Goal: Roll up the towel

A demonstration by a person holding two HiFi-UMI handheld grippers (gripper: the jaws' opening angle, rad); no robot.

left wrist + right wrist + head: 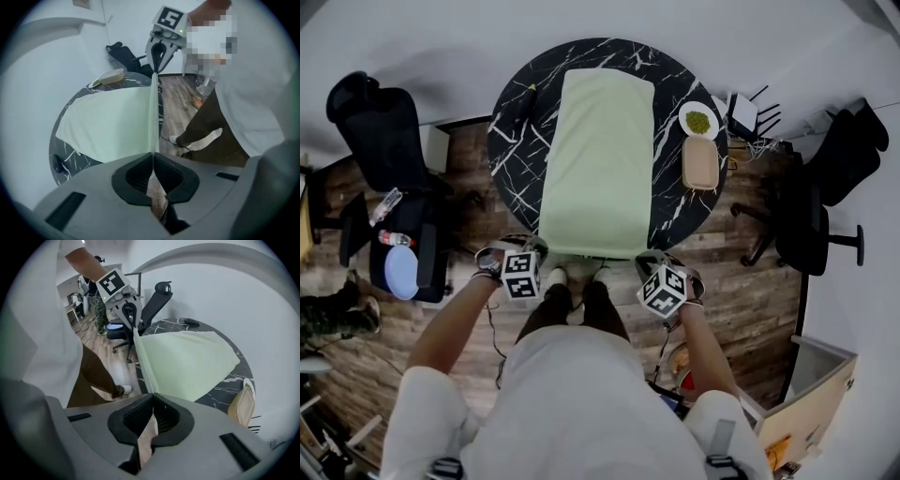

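A pale green towel (600, 159) lies spread flat down the middle of a round black marble-patterned surface (511, 164). In the head view it runs from the 12 o'clock rim to the 6 o'clock rim. Its far end lies square on the top, and its near end reaches the edge in front of the person.

The left tongs (153, 157) are clenched on the towel's near corner at about 7 o'clock of the surface, with the cloth pinched thin between the pads. The right tongs (153, 398) are clenched on the other near corner at about 5 o'clock. Both point steeply down. In each gripper view the near hem runs straight and taut from one pair of tongs to the other. That hem seems to be raised a little off the surface, with the cloth sloping back down to the top, but the head view is too steep to confirm it.

A small white plate (698, 121) holding something green sits at 2 o'clock, clear of the towel. A beige oblong container (700, 161) lies just beside the plate, toward 3 o'clock. A slim dark object (525, 98) rests at about 10 o'clock, near the towel's left edge. A black office chair (380, 122) stands on the wooden floor (741, 272) beyond 9 o'clock.
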